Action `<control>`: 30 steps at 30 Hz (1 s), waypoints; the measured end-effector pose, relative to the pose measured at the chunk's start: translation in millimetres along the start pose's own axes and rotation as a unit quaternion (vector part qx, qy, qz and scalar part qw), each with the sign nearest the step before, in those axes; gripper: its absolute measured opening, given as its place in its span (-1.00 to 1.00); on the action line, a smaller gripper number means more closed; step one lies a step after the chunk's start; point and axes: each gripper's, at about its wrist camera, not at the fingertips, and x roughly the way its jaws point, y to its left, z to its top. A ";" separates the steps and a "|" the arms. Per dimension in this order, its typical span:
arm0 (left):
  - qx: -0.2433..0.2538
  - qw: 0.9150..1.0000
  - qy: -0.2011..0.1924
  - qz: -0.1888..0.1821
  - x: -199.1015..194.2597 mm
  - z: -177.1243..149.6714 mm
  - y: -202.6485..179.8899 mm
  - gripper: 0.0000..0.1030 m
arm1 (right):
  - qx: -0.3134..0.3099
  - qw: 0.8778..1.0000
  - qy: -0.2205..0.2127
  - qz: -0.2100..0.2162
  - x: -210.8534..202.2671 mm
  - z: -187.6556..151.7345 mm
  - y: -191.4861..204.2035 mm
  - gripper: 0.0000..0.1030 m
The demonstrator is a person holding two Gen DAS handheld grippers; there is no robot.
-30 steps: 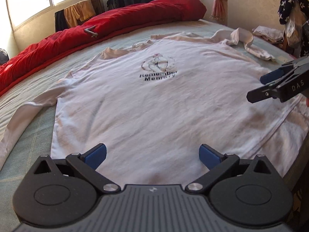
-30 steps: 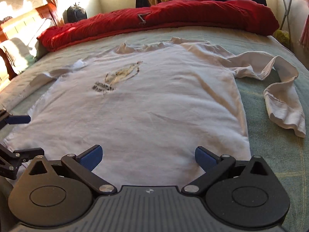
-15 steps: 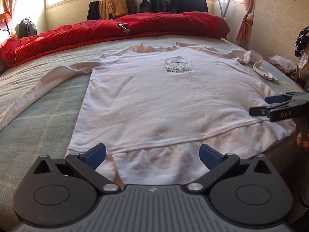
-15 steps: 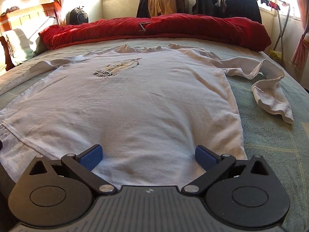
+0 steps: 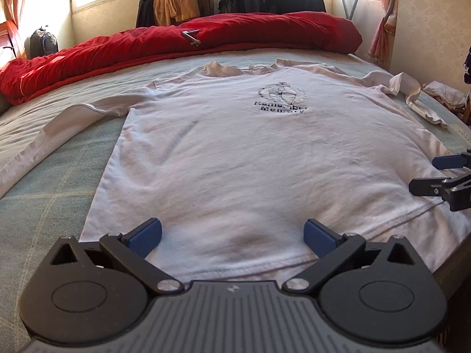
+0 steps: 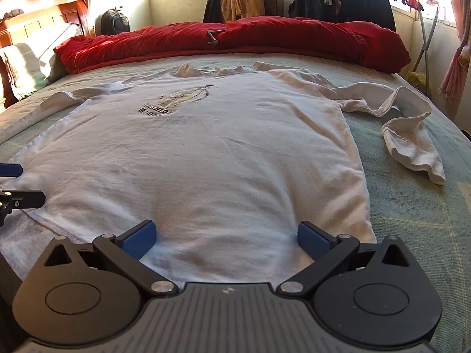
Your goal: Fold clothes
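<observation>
A white long-sleeved shirt [image 5: 250, 158] lies flat, print side up, on the green bedspread [image 5: 56, 176] (one sleeve is crumpled at the right). The left gripper [image 5: 232, 232] and right gripper [image 6: 225, 231] hang over its bottom hem, both spread wide and holding nothing. A red duvet [image 5: 176, 44] lies beyond.

white shirt [image 5: 250, 158] flat on bed [image 5: 53, 182] | left gripper [image 5: 232, 235] spread wide over near hem | right gripper [image 5: 441, 173] at right edge | red duvet [image 5: 176, 44] far
</observation>
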 end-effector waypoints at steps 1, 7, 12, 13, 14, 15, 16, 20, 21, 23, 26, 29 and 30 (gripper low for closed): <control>-0.005 1.000 -0.001 0.001 -3.1 -2.8 0.2 0.98 | 0.001 1.000 -0.002 0.001 0.0 -0.6 -0.5 1.00; -0.004 1.000 0.003 0.008 -15.6 -12.1 -2.9 0.98 | 0.003 1.000 -0.023 0.006 -3.6 -7.4 -2.1 1.00; 0.004 1.000 0.011 0.024 -19.6 -11.0 -9.1 0.98 | -0.001 0.999 -0.036 0.002 -11.5 -15.4 -0.4 1.00; 0.005 1.000 0.013 0.027 -20.5 -9.3 -10.8 0.98 | -0.002 0.999 -0.037 0.001 -14.1 -17.6 -0.3 1.00; 0.006 0.999 0.015 0.031 -21.7 -7.1 -12.7 0.98 | -0.001 0.999 -0.038 0.001 -16.1 -19.5 -0.6 1.00; 0.009 0.999 0.014 0.031 -23.1 -4.8 -15.1 0.98 | 0.001 0.999 -0.041 0.001 -17.1 -21.2 -1.0 1.00; 0.014 0.999 0.011 0.028 -24.7 -2.4 -17.9 0.98 | 0.002 0.999 -0.044 0.002 -17.9 -22.8 -1.3 1.00; 0.041 0.999 -0.015 0.010 -29.2 13.3 -38.0 0.98 | 0.007 0.998 -0.057 0.003 -20.9 -29.3 -2.6 1.00; 0.047 0.999 -0.019 0.005 -27.8 17.6 -43.5 0.98 | 0.008 0.998 -0.060 0.004 -21.7 -30.9 -2.9 1.00; 0.056 0.998 -0.019 0.002 -21.5 22.1 -53.1 0.98 | 0.010 0.998 -0.065 0.005 -23.0 -33.5 -3.4 1.00; 0.057 0.998 -0.002 -0.006 -5.0 21.7 -65.3 0.98 | 0.009 0.997 -0.072 0.009 -24.6 -36.2 -5.0 1.00; 0.008 1.000 0.011 -0.012 6.1 9.6 -61.0 0.98 | 0.010 0.997 -0.075 0.018 -26.2 -38.5 -8.0 1.00; -0.012 1.000 0.006 -0.019 5.5 6.2 -56.4 0.98 | 0.010 0.997 -0.076 0.020 -26.7 -39.1 -8.6 1.00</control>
